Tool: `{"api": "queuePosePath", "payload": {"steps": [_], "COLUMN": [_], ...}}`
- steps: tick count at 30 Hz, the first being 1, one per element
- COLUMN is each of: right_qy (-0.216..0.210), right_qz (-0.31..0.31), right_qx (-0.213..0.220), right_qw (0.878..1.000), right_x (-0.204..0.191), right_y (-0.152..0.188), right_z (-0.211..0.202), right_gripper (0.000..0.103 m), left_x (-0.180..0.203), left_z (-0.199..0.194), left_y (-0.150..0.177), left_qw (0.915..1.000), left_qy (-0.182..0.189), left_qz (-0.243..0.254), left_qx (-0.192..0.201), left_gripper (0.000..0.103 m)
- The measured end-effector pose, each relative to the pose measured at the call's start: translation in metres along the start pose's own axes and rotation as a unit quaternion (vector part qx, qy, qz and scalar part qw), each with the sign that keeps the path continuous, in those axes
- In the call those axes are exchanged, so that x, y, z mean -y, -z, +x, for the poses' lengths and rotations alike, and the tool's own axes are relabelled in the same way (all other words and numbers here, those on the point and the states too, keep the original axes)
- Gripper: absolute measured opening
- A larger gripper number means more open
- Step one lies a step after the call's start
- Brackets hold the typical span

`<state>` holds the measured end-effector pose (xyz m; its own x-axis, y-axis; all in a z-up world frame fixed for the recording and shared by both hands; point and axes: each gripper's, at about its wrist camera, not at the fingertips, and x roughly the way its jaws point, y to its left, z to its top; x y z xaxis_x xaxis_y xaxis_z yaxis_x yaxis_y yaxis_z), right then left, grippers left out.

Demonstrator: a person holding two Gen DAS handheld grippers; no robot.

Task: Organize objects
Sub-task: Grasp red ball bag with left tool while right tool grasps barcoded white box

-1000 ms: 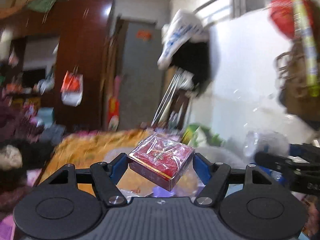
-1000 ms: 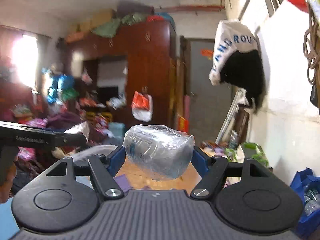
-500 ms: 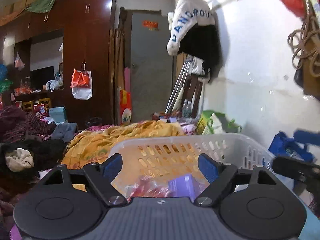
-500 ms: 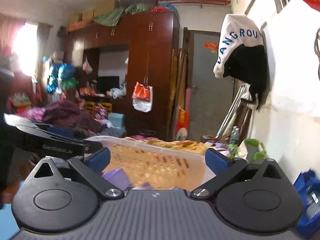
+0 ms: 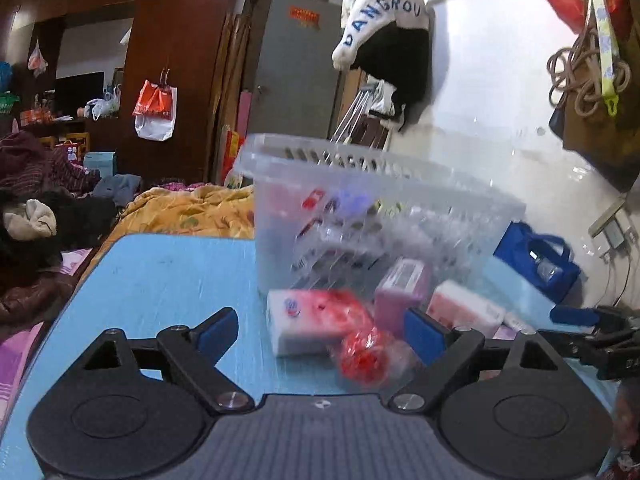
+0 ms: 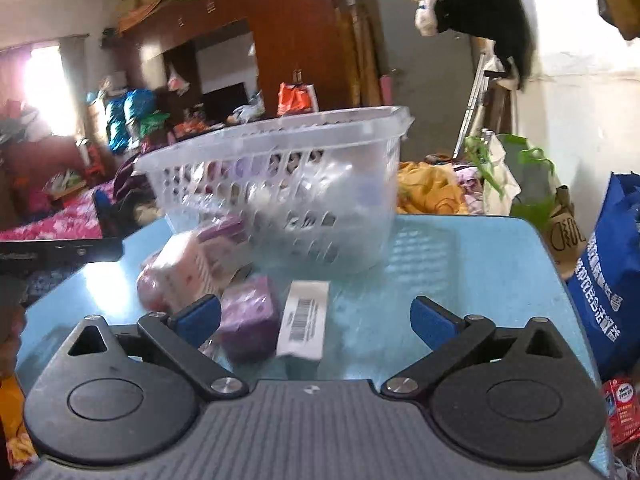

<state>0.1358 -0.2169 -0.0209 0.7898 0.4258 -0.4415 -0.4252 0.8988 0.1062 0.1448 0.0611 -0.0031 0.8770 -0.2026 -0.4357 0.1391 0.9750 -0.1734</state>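
Observation:
A translucent white basket (image 5: 380, 200) (image 6: 280, 184) with several packs inside stands on the blue table (image 5: 160, 280). In front of it lie a white-and-red pack (image 5: 312, 320), a red wrapped item (image 5: 364, 354), a pink box (image 5: 402, 288), a purple pack (image 6: 250, 320) and a white barcoded box (image 6: 306, 320). My left gripper (image 5: 320, 334) hangs low over the table, its jaws opening. The white-and-red pack and the red item lie between them untouched. My right gripper (image 6: 316, 320) stands wide with jaws closing. The purple pack and barcoded box lie between them, not pressed.
A blue shopping bag (image 6: 608, 280) stands off the table's right edge, with a small red box (image 6: 618, 404) on the floor below it. A yellow blanket (image 5: 192, 208) and heaped clothes (image 5: 44, 208) lie behind and left of the table.
A second ago the left gripper held a red box and the right a clear wrapped pack, up high. Both let go over the basket, then sank to the table in front of it.

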Motion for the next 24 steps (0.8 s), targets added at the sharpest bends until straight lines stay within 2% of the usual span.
{"api": "queuePosePath", "payload": {"steps": [2,5,8,10,12,14,18,20,23,24], "right_qy": [-0.003,-0.023,-0.036,-0.024,-0.018,-0.016,-0.010,-0.012,-0.021,-0.023], "right_qz": [0.000,0.016,0.014,0.007,0.002,-0.002,-0.010,-0.009,-0.001,0.000], "right_qx": [-0.002,-0.005,-0.013,-0.014,-0.022,-0.032,-0.028,-0.020,-0.014,-0.012], "right_qw": [1.000,1.000,0.999,1.000,1.000,0.999,1.000,1.000,1.000,1.000], "right_x": [-0.001,0.005,0.006,0.003,0.001,-0.001,-0.004,-0.003,-0.001,0.000], "right_y": [0.001,0.006,0.007,0.007,0.007,0.007,0.009,0.009,0.010,0.010], "right_z": [0.000,-0.002,0.001,0.002,0.005,0.008,0.007,0.004,0.002,0.002], "right_gripper": [0.074,0.060,0.058,0.056,0.052,0.043,0.039,0.039,0.038,0.038], "left_x": [-0.001,-0.003,0.001,0.006,0.011,0.016,0.026,0.030,0.032,0.032], "left_z": [0.005,0.008,0.010,0.012,0.017,0.020,0.023,0.023,0.023,0.023], "left_y": [0.003,0.009,0.012,0.013,0.013,0.014,0.016,0.017,0.019,0.019], "left_qw": [1.0000,0.9998,0.9996,0.9993,0.9990,0.9986,0.9978,0.9971,0.9961,0.9957], "left_qy": [0.003,0.013,0.015,0.010,0.003,0.010,0.003,-0.001,0.010,0.020], "left_qz": [0.000,0.001,0.009,0.021,0.027,0.030,0.051,0.061,0.073,0.073], "left_qx": [-0.008,-0.014,-0.022,-0.028,-0.037,-0.042,-0.044,-0.044,-0.050,-0.052], "left_gripper": [0.092,0.092,0.092,0.092,0.092,0.092,0.091,0.086,0.067,0.058]}}
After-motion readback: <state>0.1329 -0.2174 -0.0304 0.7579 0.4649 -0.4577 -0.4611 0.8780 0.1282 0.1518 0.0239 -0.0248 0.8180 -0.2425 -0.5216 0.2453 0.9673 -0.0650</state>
